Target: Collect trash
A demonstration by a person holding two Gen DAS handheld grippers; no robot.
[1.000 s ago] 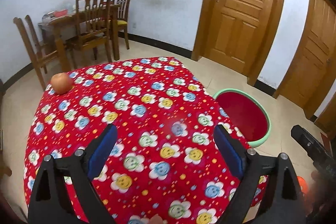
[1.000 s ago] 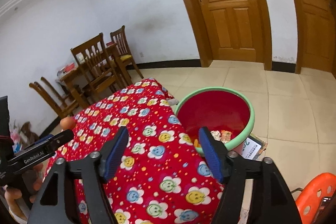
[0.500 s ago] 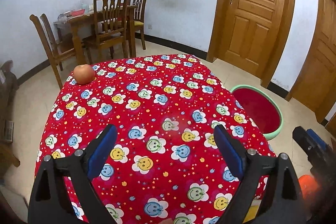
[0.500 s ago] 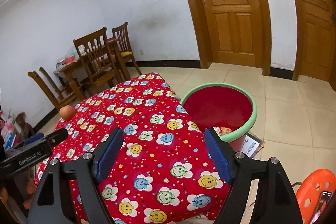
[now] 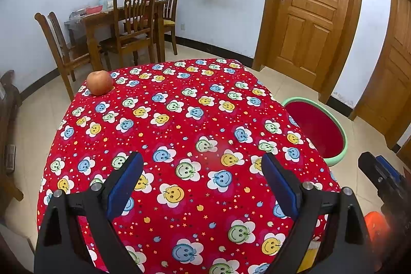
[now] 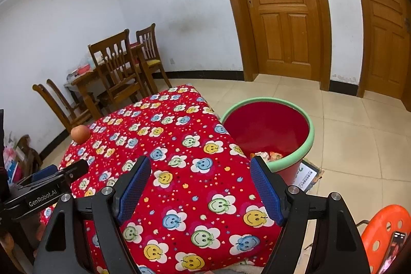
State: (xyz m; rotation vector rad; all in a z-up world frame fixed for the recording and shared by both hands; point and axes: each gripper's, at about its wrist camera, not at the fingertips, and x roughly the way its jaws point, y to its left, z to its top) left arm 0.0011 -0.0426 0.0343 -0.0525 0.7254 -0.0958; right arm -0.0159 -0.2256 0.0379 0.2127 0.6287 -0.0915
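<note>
A red bin with a green rim stands on the floor by the table's right side, with some trash at its bottom; it also shows in the left wrist view. An apple sits at the table's far left corner, also seen in the right wrist view. My left gripper is open and empty above the near part of the red flowered tablecloth. My right gripper is open and empty above the table's near right part, next to the bin.
A wooden dining table with chairs stands at the back left. Wooden doors are at the back right. An orange stool with a phone on it is at the near right. A paper lies by the bin.
Both grippers have pulled back and up from the table, so more of the tablecloth and the apple show. Both stay open and empty.
</note>
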